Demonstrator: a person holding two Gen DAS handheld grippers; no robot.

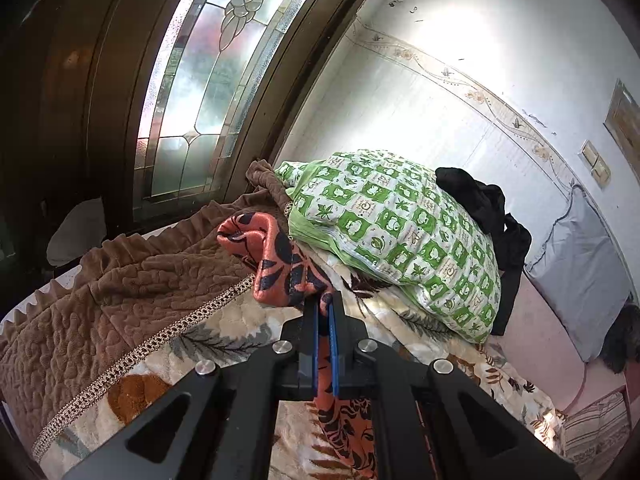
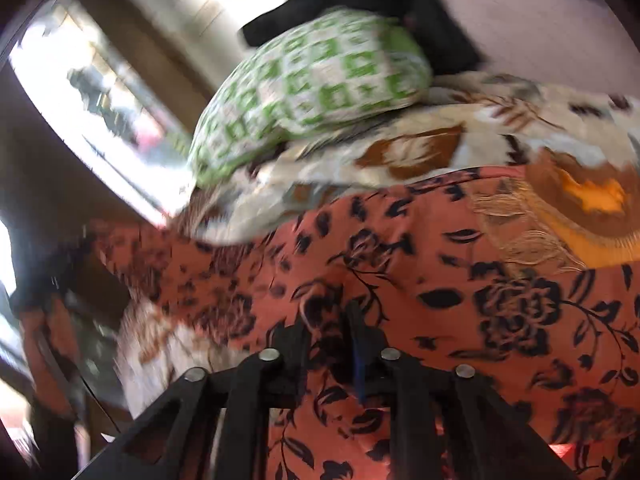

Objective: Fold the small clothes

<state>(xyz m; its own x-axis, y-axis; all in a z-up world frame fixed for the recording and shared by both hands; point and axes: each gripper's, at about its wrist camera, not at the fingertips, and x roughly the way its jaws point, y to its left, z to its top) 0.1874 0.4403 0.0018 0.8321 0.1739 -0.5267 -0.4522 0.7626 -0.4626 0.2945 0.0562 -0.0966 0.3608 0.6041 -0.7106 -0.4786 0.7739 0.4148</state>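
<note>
An orange garment with a black flower print is pinched in my left gripper, which is shut on a bunched edge and holds it above the bed; more of the cloth hangs below the jaws. In the blurred right wrist view the same garment spreads wide across the frame, and my right gripper is shut on its fabric. The garment stretches leftward from there to the other gripper at the left edge.
A leaf-print blanket covers the bed, with a brown quilt at the left. A green-and-white pillow lies behind, with black clothing on it. A stained-glass door, a white wall and a grey pillow stand beyond.
</note>
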